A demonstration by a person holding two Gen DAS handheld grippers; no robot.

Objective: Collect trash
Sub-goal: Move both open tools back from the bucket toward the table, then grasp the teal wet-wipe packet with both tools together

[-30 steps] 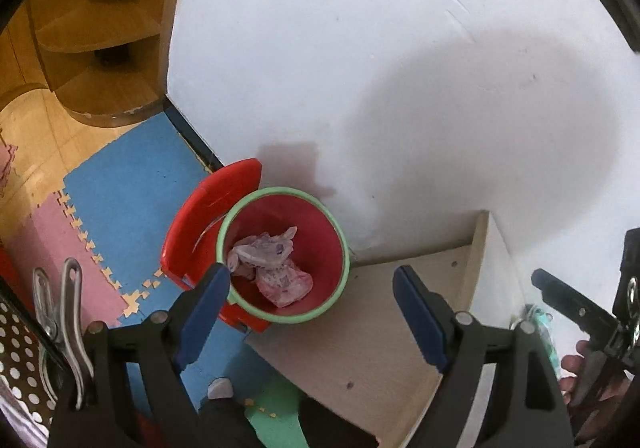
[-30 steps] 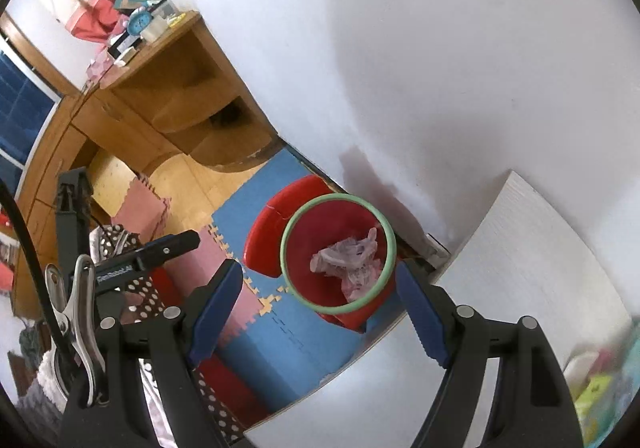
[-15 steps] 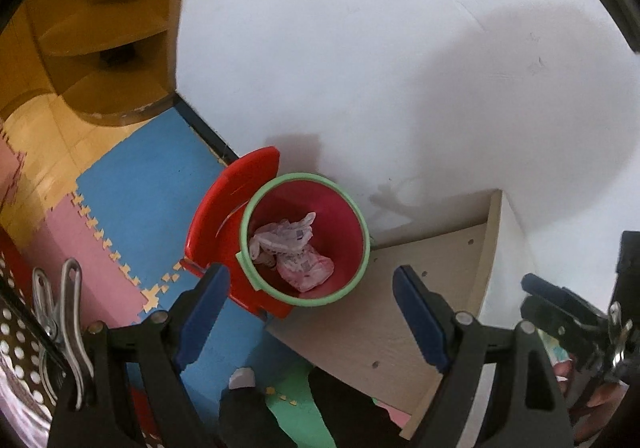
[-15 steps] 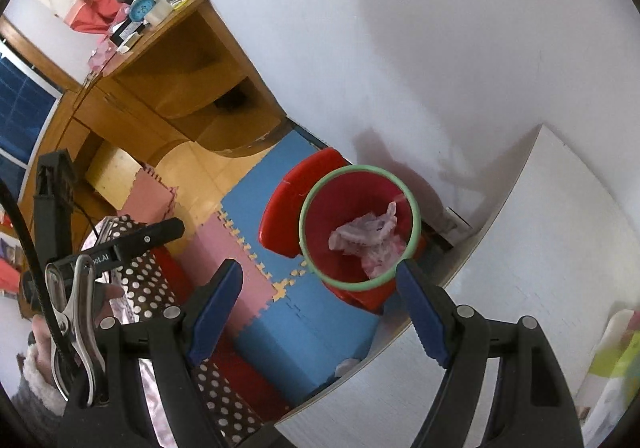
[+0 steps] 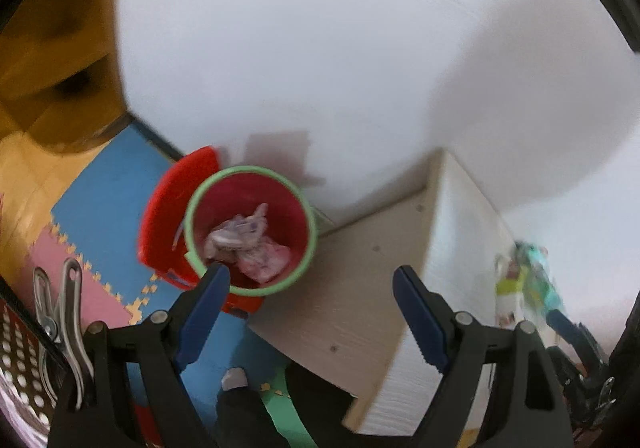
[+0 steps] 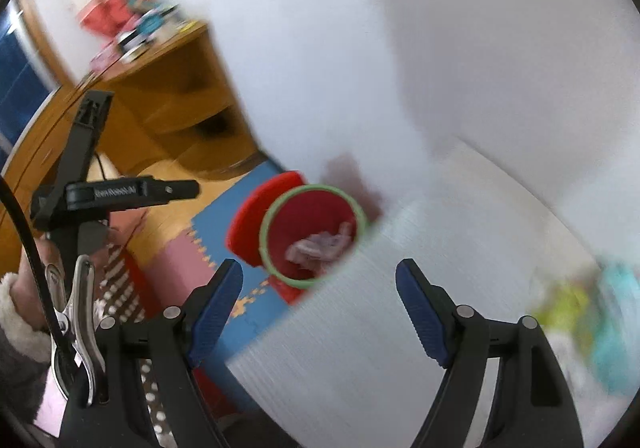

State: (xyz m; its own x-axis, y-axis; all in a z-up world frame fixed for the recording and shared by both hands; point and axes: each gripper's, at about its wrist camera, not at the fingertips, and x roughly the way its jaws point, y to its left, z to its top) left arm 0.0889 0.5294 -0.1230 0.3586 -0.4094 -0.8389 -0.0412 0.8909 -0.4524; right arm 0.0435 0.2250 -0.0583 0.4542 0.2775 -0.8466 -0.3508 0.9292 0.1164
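Both grippers spread wide, empty. Bin (image 5: 250, 228) on floor against wall, crumpled paper already inside. Remaining trash (image 5: 524, 284), blurred colourful wrappers, on white table (image 5: 460, 248), far side from bin. Right gripper (image 6: 320, 312) nearer trash; left gripper (image 5: 310, 308) nearer bin.

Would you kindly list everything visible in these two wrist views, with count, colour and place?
Bin: one, red with a green rim, on the floor against the wall.
Crumpled wrappers: a few, pinkish white, inside the bin.
Lid: one, red, hanging open behind the bin.
Table: one, pale, right of the bin.
Packets: blurred, yellow-green and teal, on the table's right side.
Floor mats: blue and pink, under the bin.
Wooden shelf unit: one, brown, left along the wall, blurred clutter on top.
Left gripper: black with blue pads, open, empty.
Right gripper: same, open, empty.
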